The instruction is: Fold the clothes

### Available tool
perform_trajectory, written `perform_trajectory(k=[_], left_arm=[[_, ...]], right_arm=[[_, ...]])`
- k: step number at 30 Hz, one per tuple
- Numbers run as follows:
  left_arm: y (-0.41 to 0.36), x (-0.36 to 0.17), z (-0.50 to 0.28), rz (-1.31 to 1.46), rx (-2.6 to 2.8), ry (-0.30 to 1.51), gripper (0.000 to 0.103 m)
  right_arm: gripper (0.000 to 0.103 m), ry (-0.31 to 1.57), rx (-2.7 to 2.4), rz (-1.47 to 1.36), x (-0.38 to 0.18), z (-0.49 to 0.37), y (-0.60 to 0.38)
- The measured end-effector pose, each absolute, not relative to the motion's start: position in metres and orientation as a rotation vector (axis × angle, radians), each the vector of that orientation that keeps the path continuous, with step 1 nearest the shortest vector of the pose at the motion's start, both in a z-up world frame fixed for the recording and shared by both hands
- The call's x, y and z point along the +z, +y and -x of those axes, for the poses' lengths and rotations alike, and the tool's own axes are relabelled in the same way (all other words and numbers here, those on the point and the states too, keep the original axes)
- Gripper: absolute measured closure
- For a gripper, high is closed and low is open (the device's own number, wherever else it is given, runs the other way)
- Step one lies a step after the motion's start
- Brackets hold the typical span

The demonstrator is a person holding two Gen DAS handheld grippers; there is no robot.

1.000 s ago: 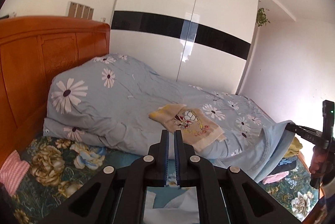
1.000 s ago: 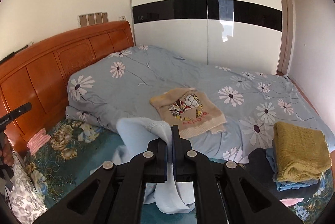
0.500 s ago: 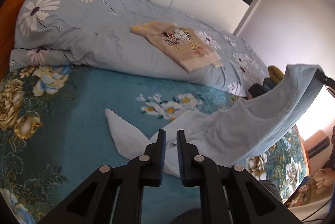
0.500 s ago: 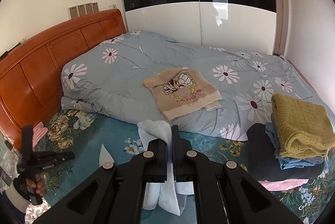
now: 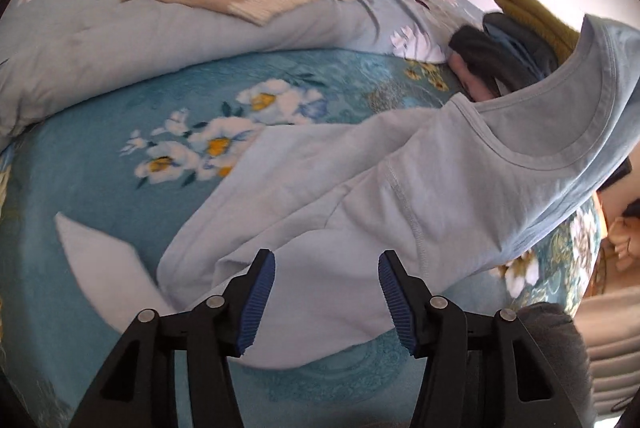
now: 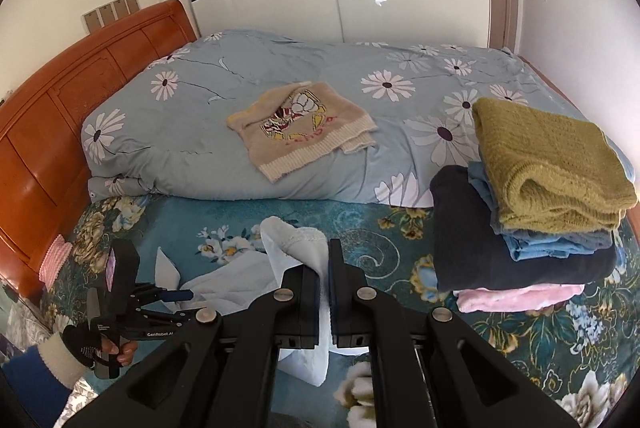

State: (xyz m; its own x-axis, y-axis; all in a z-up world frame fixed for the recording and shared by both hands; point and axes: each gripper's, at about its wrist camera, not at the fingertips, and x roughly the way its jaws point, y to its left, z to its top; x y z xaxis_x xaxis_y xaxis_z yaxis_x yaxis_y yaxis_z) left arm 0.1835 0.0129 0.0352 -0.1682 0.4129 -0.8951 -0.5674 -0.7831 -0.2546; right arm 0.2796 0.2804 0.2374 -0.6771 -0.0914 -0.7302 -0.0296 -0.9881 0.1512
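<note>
A light blue T-shirt (image 5: 360,196) lies partly spread on the teal floral blanket (image 5: 120,164), its collar end lifted at the right. My left gripper (image 5: 326,292) is open just above the shirt's lower part, holding nothing. My right gripper (image 6: 324,268) is shut on the light blue T-shirt (image 6: 296,248), holding one end up above the blanket. The left gripper (image 6: 176,302) shows low at the left in the right wrist view.
A beige cartoon sweater (image 6: 300,128) lies on the daisy-print duvet (image 6: 400,68) behind. A stack of folded clothes (image 6: 532,204) with an olive knit on top stands at the right. The wooden headboard (image 6: 60,108) is at the left.
My left gripper opened and dropped close to the shirt on the blanket. My right gripper stayed shut on the shirt and lowered slightly.
</note>
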Motion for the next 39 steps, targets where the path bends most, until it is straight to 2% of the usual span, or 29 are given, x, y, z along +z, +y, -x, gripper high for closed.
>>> perform_trajectory(k=[9,12,15,16,17,23,25,27,29,30,31,39], left_arm=[[0.037,-0.004,-0.171,1.545,1.832,0.196,0.045],[0.035,-0.009,-0.170,1.563,1.825,0.191,0.049],[0.033,-0.014,-0.169,1.581,1.818,0.186,0.073],[0.033,-0.014,-0.169,1.581,1.818,0.190,0.085],[0.033,-0.013,-0.170,1.577,1.818,0.198,0.092],[0.037,-0.006,-0.173,1.548,1.848,0.272,0.096],[0.035,0.002,-0.170,1.523,1.890,0.244,0.095],[0.034,0.007,-0.167,1.506,1.899,0.224,0.085],[0.036,0.005,-0.163,1.494,1.899,0.233,0.052],[0.038,0.004,-0.161,1.495,1.896,0.244,0.048],[0.041,0.002,-0.160,1.495,1.893,0.255,0.045],[0.057,-0.021,-0.157,1.546,1.834,0.330,0.047]], right_arm=[[0.099,-0.275,-2.815,-1.350,0.209,-0.269,0.303],[0.099,-0.296,-2.806,-1.362,0.202,-0.265,0.306],[0.099,-0.314,-2.794,-1.378,0.196,-0.263,0.310],[0.099,-0.321,-2.793,-1.384,0.194,-0.263,0.310],[0.099,-0.328,-2.792,-1.389,0.193,-0.263,0.311],[0.099,-0.363,-2.793,-1.383,0.193,-0.270,0.314],[0.099,-0.359,-2.795,-1.385,0.194,-0.273,0.314],[0.099,-0.366,-2.793,-1.390,0.193,-0.273,0.315],[0.099,-0.377,-2.790,-1.388,0.193,-0.273,0.317],[0.099,-0.378,-2.789,-1.389,0.192,-0.272,0.317],[0.099,-0.378,-2.788,-1.391,0.191,-0.271,0.317],[0.099,-0.392,-2.783,-1.425,0.184,-0.264,0.322]])
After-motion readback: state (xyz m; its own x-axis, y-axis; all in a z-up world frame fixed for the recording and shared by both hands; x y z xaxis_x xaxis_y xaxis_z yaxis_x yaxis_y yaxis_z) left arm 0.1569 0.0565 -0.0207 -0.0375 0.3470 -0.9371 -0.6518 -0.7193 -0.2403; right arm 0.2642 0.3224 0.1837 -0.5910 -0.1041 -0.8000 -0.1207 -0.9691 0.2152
